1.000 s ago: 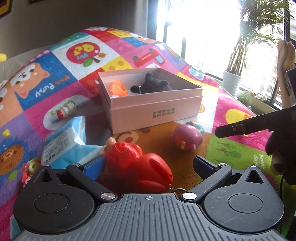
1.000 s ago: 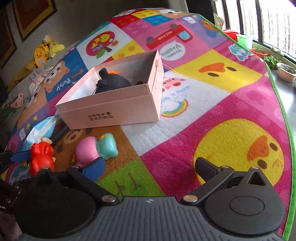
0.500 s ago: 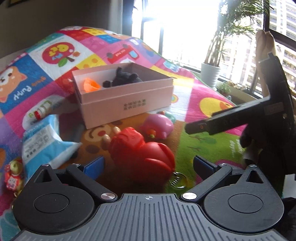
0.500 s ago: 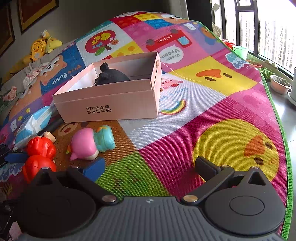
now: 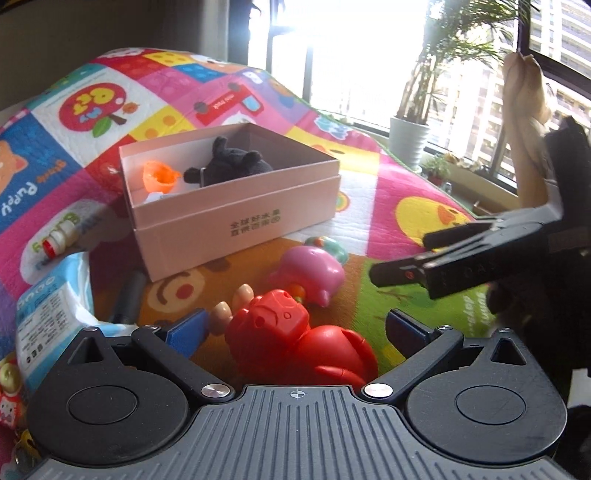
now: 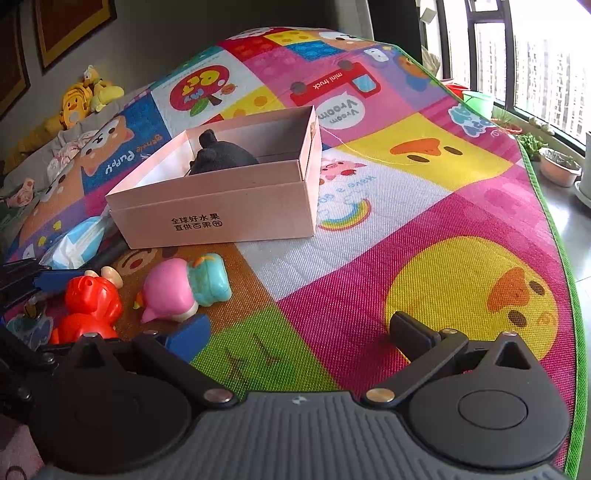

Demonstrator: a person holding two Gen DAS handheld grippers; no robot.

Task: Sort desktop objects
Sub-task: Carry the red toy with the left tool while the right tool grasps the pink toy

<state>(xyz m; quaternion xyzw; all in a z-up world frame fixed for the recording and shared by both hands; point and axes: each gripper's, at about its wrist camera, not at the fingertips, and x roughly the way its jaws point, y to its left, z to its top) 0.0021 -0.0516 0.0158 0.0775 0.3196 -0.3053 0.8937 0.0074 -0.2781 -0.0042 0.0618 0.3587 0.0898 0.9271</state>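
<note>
Left gripper, jaws spread around the red toy lying near the play mat's front-left corner; right gripper open, empty; closing off-centre could squirt the rounded toy sideways.

**A home living space**

A cartoon-printed play mat is covering the surface, plush toys are lying by a wall bearing framed pictures, and potted plants are standing at large windows facing apartment towers.
</note>
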